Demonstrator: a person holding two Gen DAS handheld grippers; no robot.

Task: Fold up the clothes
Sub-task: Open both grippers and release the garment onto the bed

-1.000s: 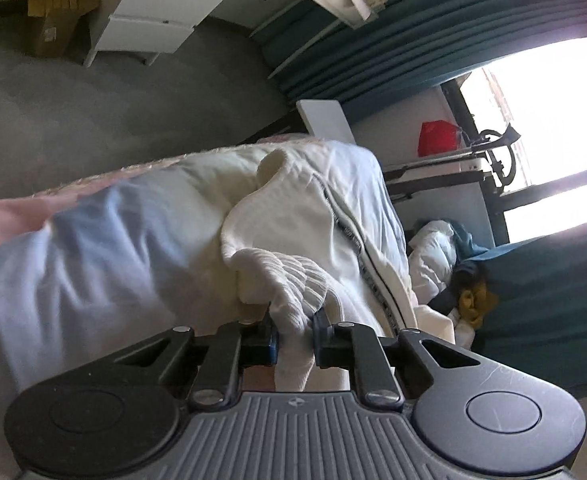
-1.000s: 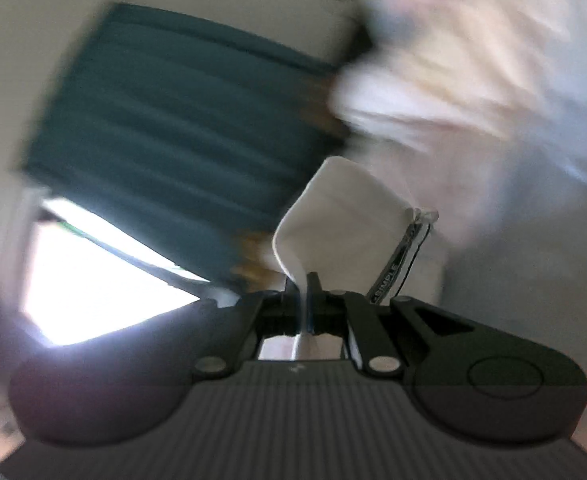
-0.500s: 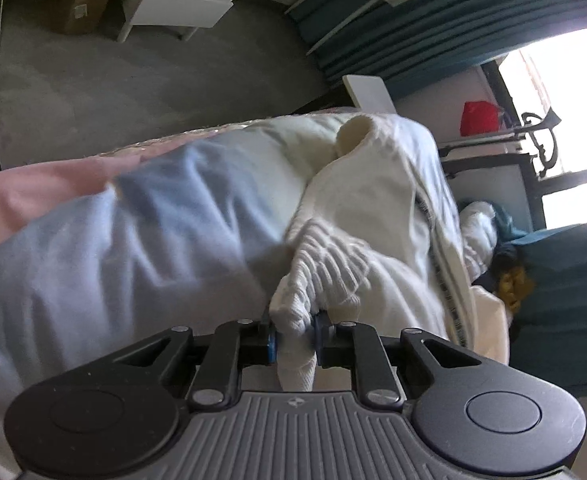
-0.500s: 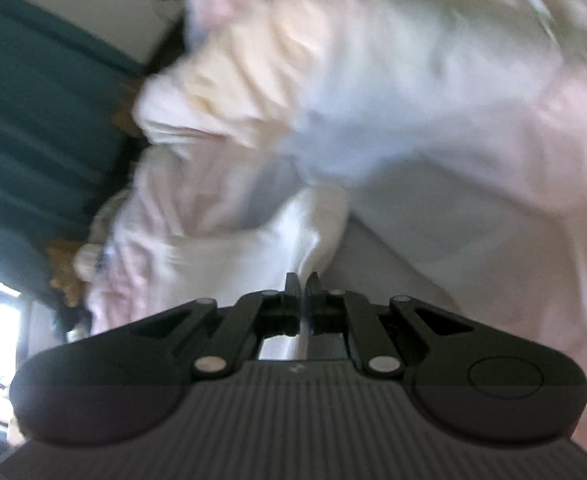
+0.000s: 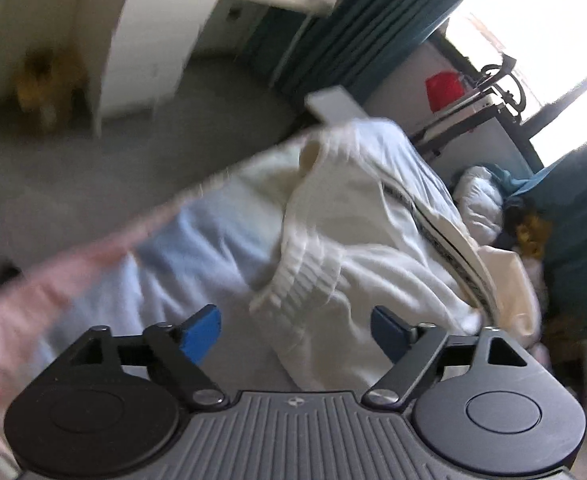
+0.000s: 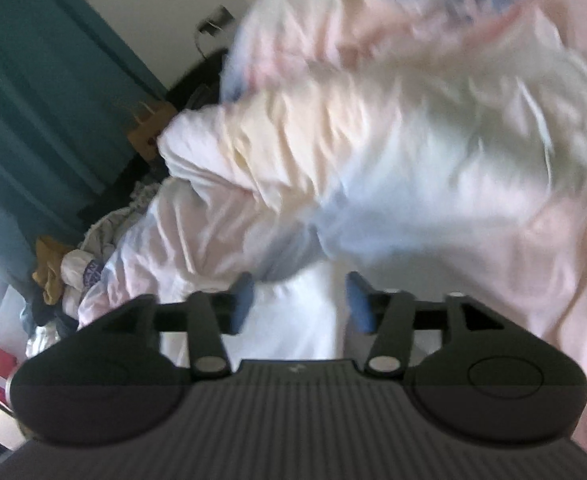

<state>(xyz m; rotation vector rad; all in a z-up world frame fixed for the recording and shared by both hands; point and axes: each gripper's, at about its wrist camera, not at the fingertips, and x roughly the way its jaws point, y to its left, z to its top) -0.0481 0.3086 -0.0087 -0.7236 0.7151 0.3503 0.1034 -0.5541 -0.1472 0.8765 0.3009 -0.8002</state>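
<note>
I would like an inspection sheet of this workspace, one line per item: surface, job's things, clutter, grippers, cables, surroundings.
Surface: bed with a rumpled pale blue and pink duvet.
Job's things: cream ribbed garment with a dark-trimmed edge, lying on the duvet, partly folded.
Clutter: heap of clothes beyond the bed; yellow cloth among them.
Grippers: left gripper open, jaws have just been opening, the cuff lies loose between them; right gripper open, jaws have just been opening, white cloth between them, not pressed.
Cables: nothing seen.
Surroundings: teal curtains, bright window, white drawers, grey carpet, red bag.
</note>
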